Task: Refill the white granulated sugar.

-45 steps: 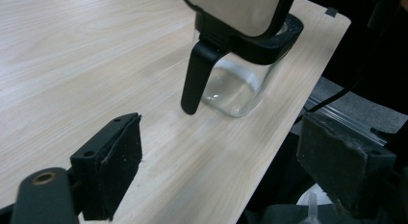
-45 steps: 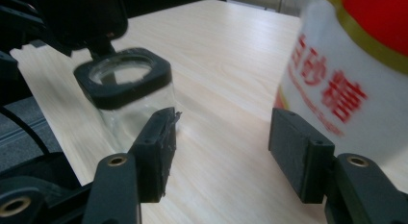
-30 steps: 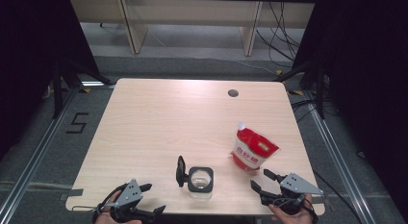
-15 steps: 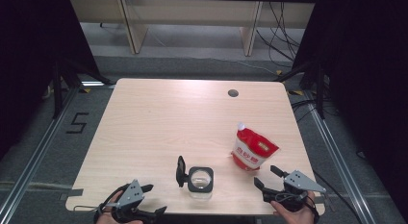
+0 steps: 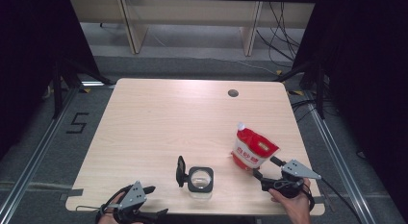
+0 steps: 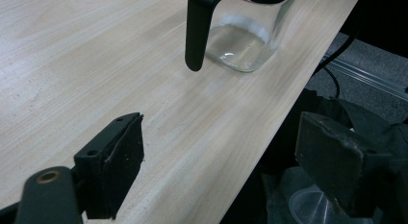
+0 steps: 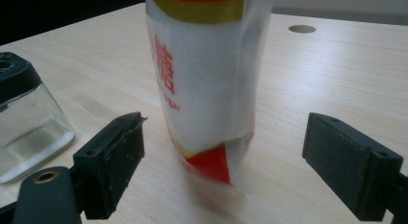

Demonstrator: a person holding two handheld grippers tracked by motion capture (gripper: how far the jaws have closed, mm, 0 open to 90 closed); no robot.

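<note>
Red-and-white pouch point(image 7: 207, 84) cropped at top in right gripper view; print partly legible only. Upright on table point(image 5: 159, 123) near right front edge, long axis vertical, white cap up. Right gripper point(image 5: 266, 169) jaws just opened wide, flanking pouch, no contact. Left gripper point(image 5: 150, 201) open, empty, near glass jar point(image 5: 200, 180).

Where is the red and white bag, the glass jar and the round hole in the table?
red and white bag point(image 5: 252, 149), high view, front face of the pouch.
glass jar point(image 5: 200, 179), high view, its open top.
round hole point(image 5: 233, 93), high view, middle of the hole.
</note>
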